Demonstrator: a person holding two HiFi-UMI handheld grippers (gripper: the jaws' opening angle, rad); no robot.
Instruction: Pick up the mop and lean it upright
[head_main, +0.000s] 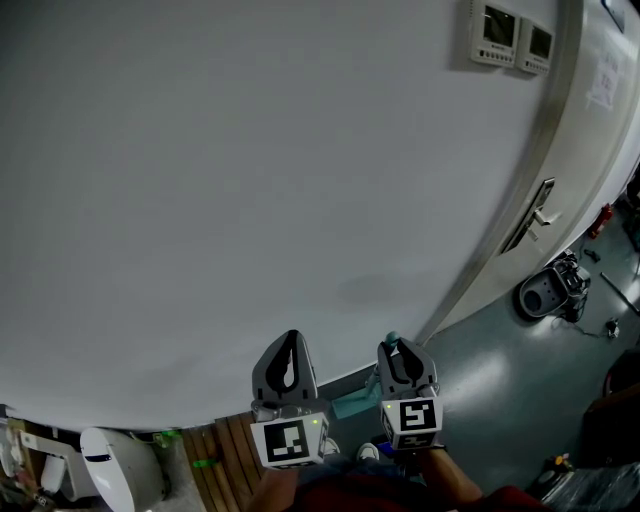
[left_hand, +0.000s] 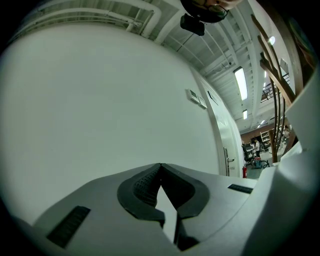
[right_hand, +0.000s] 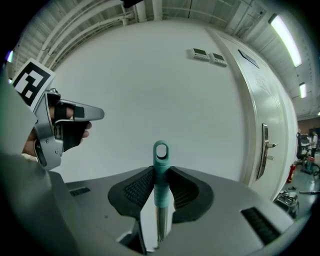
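The mop handle (right_hand: 160, 155) is pinched upright between the jaws of the right gripper (head_main: 405, 362). Its top should be eased against the wall (head_main: 250, 180) ahead before release; the left gripper (head_main: 288, 362), pressed together and empty, is held alongside.

You face the wall (head_main: 250, 180) at close range; it bars forward travel for both tools. Right of the wall, the door (head_main: 605, 120) appears closed, and its handle (head_main: 540, 213) projects from the face. High on the wall near the door, two control panels (head_main: 512, 40) stand slightly proud.

Open floor (head_main: 490, 370) runs rightward along the wall's foot as far as a round machine (head_main: 548, 292) with cables, which sits below the door handle. Leftward along the wall's foot, wooden slats (head_main: 225, 450) and a white rounded unit (head_main: 120, 468) crowd the passage.

Your left tool (head_main: 291, 340) sits just beside the right tool (head_main: 402, 348), leaving little side room between them. The mop handle (right_hand: 160, 165) fills the right tool's jaws.
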